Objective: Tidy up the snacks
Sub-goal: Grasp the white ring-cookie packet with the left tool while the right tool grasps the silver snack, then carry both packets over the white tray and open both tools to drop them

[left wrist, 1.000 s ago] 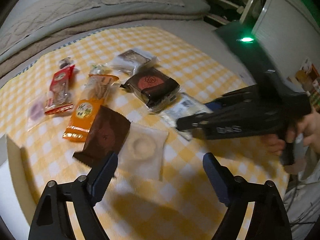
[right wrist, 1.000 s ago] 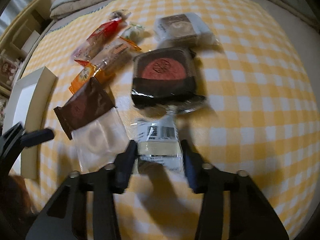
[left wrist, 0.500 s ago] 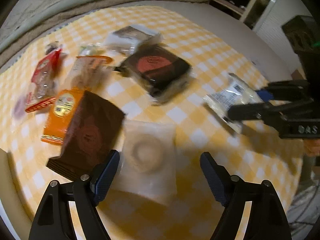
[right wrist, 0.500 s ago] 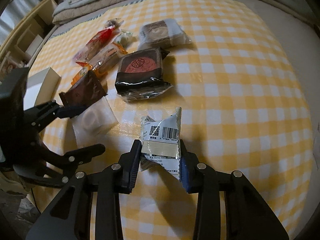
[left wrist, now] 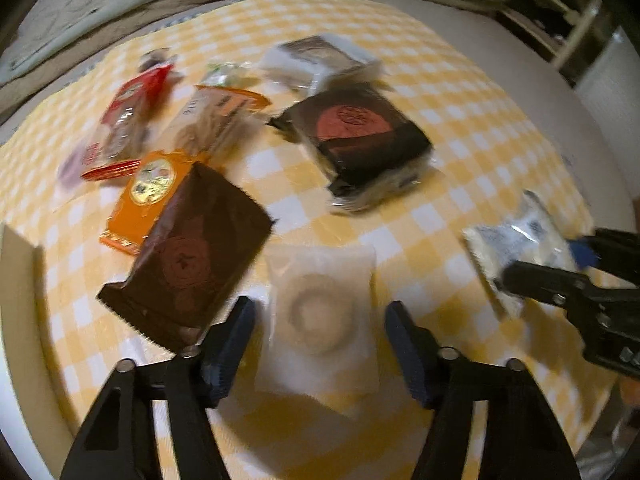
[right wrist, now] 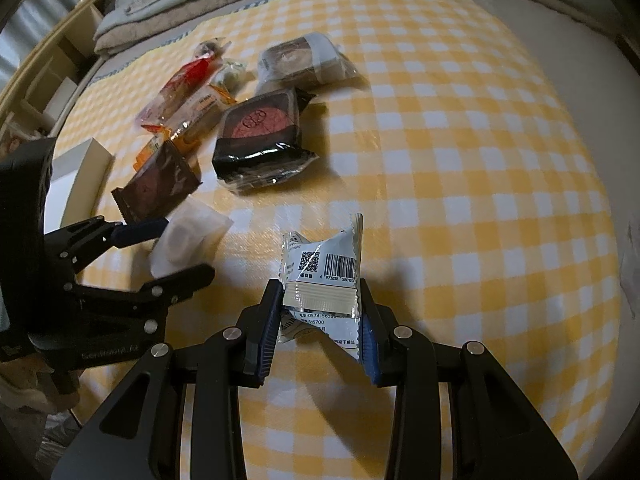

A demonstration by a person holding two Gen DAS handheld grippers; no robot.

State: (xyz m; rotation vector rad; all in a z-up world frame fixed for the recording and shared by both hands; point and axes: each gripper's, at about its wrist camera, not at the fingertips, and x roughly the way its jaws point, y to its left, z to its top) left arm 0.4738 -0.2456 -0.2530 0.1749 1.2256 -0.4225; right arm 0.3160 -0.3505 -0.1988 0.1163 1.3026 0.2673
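Our right gripper (right wrist: 320, 320) clamps its fingers on the white barcoded snack packet (right wrist: 322, 276). Our left gripper (left wrist: 318, 342) is closing — fingers not yet touching the translucent white pouch (left wrist: 320, 316) between them.

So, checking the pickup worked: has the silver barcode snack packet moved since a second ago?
Yes. The silver barcode snack packet, clamped in the right gripper, has been carried away from the black red-medallion box.

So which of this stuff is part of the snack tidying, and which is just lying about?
Part of the job:
- white packet, between the closing left gripper
- barcoded packet, in the right gripper
- brown packet
- black-and-red packet

Lying about:
- checked cloth
- bedding
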